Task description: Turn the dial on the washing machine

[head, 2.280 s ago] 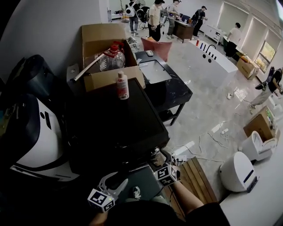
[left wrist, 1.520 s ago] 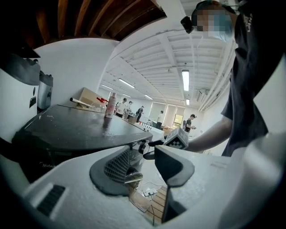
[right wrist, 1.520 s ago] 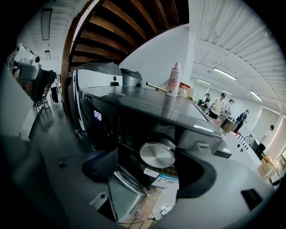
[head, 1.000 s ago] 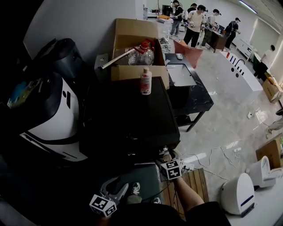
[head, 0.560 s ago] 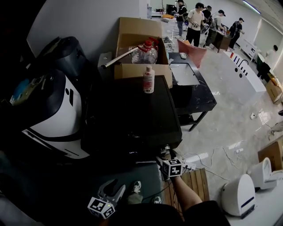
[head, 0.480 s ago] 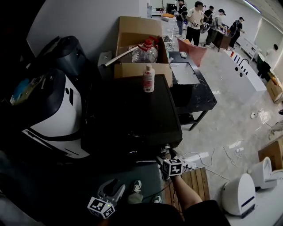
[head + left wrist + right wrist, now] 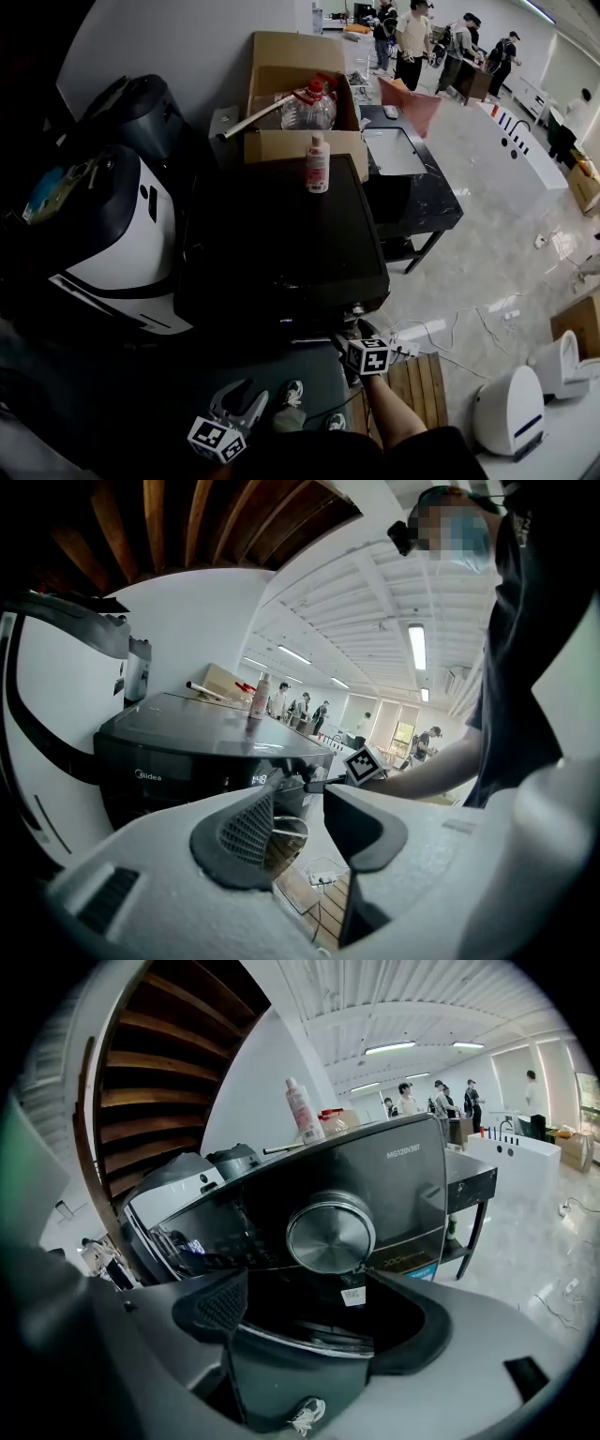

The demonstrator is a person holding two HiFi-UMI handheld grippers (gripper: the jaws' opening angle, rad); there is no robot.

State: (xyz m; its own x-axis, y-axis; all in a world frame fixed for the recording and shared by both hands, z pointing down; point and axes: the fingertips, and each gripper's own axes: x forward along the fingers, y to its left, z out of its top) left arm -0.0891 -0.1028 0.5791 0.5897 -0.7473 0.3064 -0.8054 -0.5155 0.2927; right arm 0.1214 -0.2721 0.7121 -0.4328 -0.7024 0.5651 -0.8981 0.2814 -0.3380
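The right gripper view shows the dial best. It is round, flat-faced and made of shiny silver metal, and it sits on the dark glossy front of the washing machine. The right claw is spread wide. Its two dark pads are just below the dial and do not touch it. A small white tag hangs under the dial.

The head view shows the washing machine from above, as a big black box with a smooth top. From there the dial is almost hidden under the front edge. The right claw is close to the machine's front right corner. The left claw is lower down, well away from the machine.

The left gripper view shows the left claw with its jaws a little apart and nothing between them. One pad has a bumpy grid on it.

A pink and white bottle stands on the machine near the back. Behind it is a brown cardboard box with a clear jug inside. A rounded white and black machine stands at the left.
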